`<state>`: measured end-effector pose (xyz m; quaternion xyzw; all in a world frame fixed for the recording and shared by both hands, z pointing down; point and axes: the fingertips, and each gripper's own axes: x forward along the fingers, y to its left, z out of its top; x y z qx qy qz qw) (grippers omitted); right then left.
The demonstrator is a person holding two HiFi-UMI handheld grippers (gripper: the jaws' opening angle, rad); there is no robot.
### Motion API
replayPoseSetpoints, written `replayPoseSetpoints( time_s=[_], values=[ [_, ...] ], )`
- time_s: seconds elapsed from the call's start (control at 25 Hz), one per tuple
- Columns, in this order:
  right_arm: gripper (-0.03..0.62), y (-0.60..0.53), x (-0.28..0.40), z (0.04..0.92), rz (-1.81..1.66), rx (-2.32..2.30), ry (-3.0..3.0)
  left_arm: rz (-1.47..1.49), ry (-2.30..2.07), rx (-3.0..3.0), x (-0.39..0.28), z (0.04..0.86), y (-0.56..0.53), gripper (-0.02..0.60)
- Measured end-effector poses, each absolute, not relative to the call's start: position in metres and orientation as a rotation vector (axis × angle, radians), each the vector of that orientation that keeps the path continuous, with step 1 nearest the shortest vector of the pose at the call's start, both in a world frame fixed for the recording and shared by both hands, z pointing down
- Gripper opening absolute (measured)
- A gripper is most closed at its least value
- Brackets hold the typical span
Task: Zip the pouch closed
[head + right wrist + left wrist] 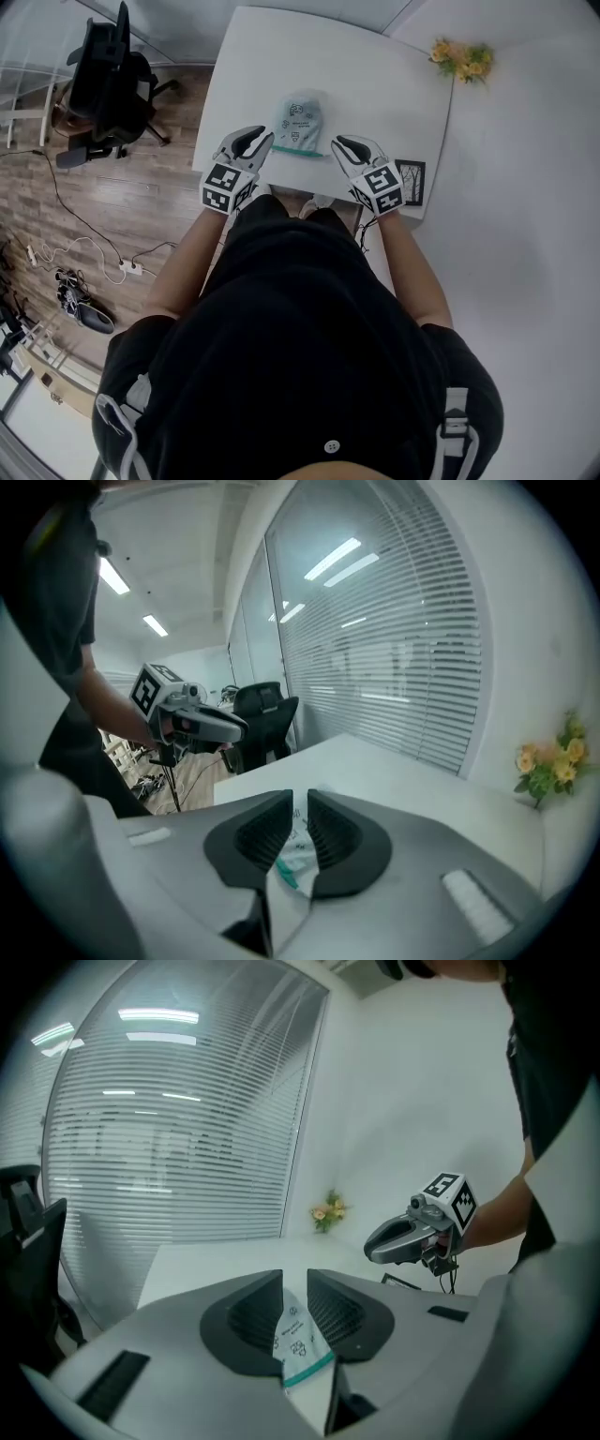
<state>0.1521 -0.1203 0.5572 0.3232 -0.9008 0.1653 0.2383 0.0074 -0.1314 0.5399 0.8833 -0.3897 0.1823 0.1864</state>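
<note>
White table [375, 75] below, with the pouch [300, 117] flat on it, just inside the near edge. Lies crosswise to the person: long axis left to right in the head view, green zip [298, 151] along the side nearest the body. Left gripper [255, 141] just off the zip's left end, right gripper [345, 145] just off its right end, both raised clear of the table, tilted forward and down, tips turned in toward the pouch. About equally near on either side (close to a mirror pose), so no favour to one hand by distance. Nothing clasped in either: jaws of each parted by a narrow slot, pads bare, only the pouch and its zip visible through the slot, on the table beyond and lower. No contact with the pouch anywhere. Zip state along its length: not readable from these views. If unsealed, likely calls for a drop forward and down onto one end of the zip, then a run sideways along it toward the other gripper, with that one pinning the far corner.
</note>
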Motion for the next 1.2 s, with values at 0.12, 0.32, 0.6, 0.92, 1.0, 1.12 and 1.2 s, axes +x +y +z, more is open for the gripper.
replayPoseSetpoints(
  time_s=[0.12, 0.32, 0.6, 0.92, 1.0, 1.12, 1.2],
  values=[
    [0.058, -0.127, 0.148, 0.517, 0.371, 0.944, -2.561, 0.426, -1.111, 2.553, 0.016, 0.504, -0.145, 0.086],
    [0.058, -0.131, 0.138, 0.459, 0.275, 1.001, -2.694, 0.263, -1.120, 2.654, 0.025, 0.449, -0.158, 0.036],
    [0.054, -0.142, 0.130, 0.393, 0.181, 1.079, -2.812, 0.137, -1.080, 2.709, 0.033, 0.407, -0.160, 0.008],
    [0.011, -0.144, 0.130, 0.364, 0.123, 1.101, -2.857, 0.135, -1.060, 2.809, 0.046, 0.377, -0.159, 0.008],
    [0.011, -0.144, 0.130, 0.359, 0.107, 1.103, -2.861, 0.120, -1.048, 2.820, 0.048, 0.372, -0.158, 0.008],
    [0.011, -0.138, 0.130, 0.352, 0.080, 1.104, -2.866, 0.109, -1.040, 2.838, 0.051, 0.364, -0.153, 0.008],
    [0.011, -0.137, 0.132, 0.350, 0.070, 1.112, -2.869, 0.112, -1.037, 2.844, 0.052, 0.364, -0.150, 0.008]
  ],
)
